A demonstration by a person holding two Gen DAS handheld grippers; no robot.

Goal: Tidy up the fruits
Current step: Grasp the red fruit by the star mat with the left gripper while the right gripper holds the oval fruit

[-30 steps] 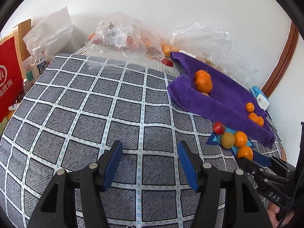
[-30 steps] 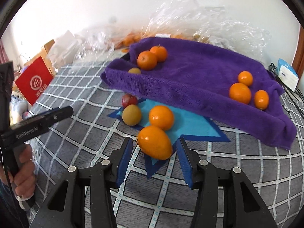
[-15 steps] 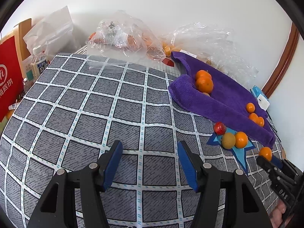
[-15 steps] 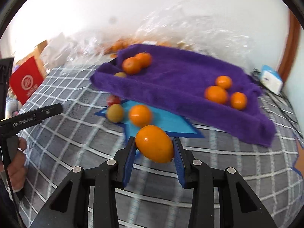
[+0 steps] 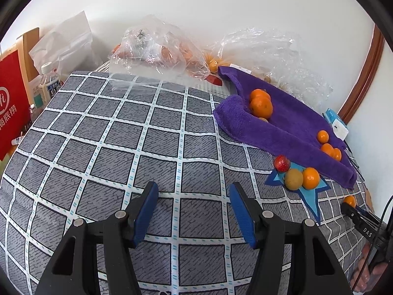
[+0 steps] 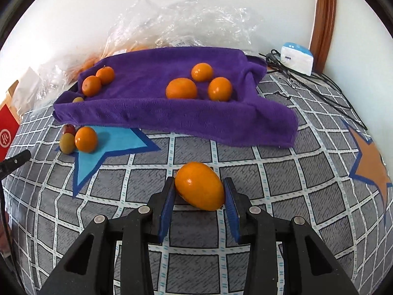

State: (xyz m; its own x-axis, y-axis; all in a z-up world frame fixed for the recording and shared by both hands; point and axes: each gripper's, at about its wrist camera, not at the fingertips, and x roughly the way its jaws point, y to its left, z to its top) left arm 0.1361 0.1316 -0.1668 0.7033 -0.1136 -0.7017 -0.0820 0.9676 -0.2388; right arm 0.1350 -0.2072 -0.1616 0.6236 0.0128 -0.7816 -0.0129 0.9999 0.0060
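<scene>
Fruit is on the move: your right tool (image 6: 199, 191) has lifted the oval orange citrus fruit (image 6: 199, 188) off the blue star patch (image 6: 108, 142), pinching it near the purple terry towel's (image 6: 172, 113) front edge. Your left tool (image 5: 192, 211) gapes wide, empty, well left of that towel. I'd judge the towel's orange cluster comes next.

White letters "DAS" stand on the black claw arm (image 5: 367, 231) at lower right; white Chinese characters mark the red bag (image 5: 9, 105) at far left.
</scene>
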